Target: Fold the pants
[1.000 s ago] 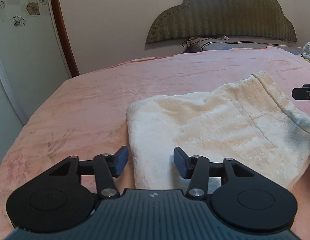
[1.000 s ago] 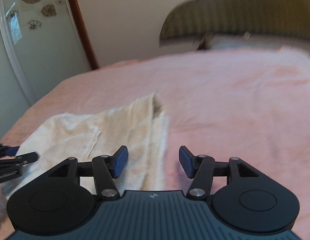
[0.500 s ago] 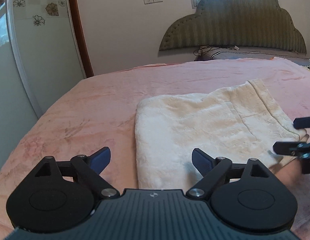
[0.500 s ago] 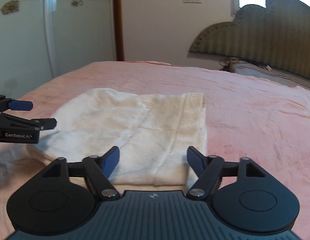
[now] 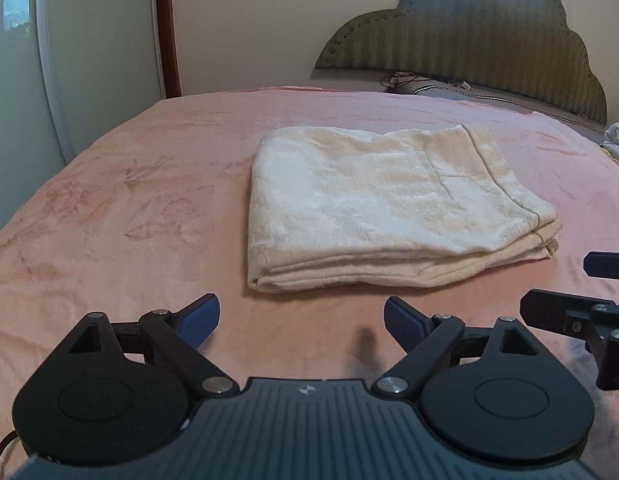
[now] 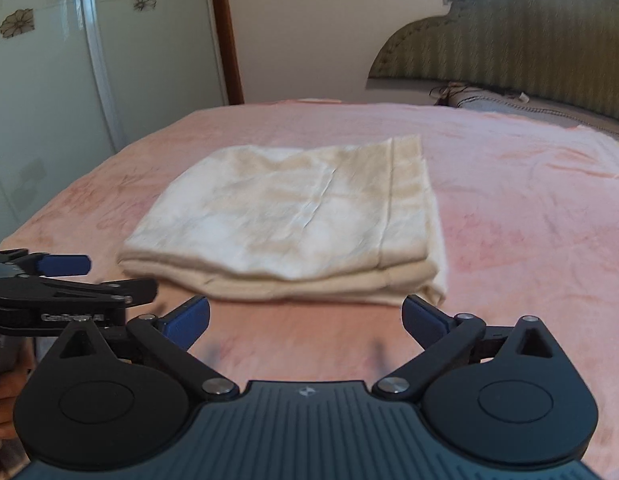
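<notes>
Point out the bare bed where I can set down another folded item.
Bare blanket lies left of the folded pants, out to the bed's edge, and between the pants and the headboard. Right of the pants is also bare. The near strip is crowded: both open hand-held grippers, left and right, hover there.
</notes>
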### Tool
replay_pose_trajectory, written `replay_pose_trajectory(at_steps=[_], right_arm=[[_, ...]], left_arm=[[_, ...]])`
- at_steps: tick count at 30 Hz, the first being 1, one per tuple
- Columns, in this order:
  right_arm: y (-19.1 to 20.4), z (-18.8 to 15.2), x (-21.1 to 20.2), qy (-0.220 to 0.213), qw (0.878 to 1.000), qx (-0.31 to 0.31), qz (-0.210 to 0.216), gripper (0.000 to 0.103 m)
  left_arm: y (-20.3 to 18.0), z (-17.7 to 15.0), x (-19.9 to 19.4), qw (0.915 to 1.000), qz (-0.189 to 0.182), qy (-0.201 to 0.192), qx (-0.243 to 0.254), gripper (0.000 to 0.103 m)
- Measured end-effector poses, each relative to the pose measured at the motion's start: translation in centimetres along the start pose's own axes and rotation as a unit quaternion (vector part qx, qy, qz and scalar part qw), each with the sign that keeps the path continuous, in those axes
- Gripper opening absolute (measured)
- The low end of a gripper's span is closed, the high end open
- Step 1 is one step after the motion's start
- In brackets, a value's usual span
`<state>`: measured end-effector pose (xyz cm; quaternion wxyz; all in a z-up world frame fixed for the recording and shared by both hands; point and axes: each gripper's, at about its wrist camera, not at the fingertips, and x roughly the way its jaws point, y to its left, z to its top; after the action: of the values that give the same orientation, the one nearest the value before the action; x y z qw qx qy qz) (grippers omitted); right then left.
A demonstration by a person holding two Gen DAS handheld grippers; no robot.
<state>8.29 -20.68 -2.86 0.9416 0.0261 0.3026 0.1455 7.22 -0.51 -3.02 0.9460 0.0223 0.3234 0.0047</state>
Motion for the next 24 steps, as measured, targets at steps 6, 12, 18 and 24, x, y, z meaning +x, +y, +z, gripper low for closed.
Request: replay_pose_trajectory(at_steps=[6,12,18,24], right_arm=[[0.6,-1.2,-0.2,0.019,1.0,0.011,-0.016,0.103],[0.4,-2.1,-0.5,0.027,0.999,0.029,-0.023,0.103],[0.3,-2.6,-0.6,0.024,0.999,0.024,-0.037,0.103],[-0.3,-3.3,-0.1,0.028,0.998,0.033,-0.042,0.103]], left_arm=[[1.3,-1.2,0.6,0.9988,0.005,0.032,-0.036,0.092],[1.6,-2.1,0.3,0.9989,0.018,0.026,-0.035,0.093],[1.6,-2.3,0.4,0.9989,0.021,0.025,-0.034,0.098],[1.3,-2.7,0.5,0.9991,0.029,0.016,-0.025,0.102]])
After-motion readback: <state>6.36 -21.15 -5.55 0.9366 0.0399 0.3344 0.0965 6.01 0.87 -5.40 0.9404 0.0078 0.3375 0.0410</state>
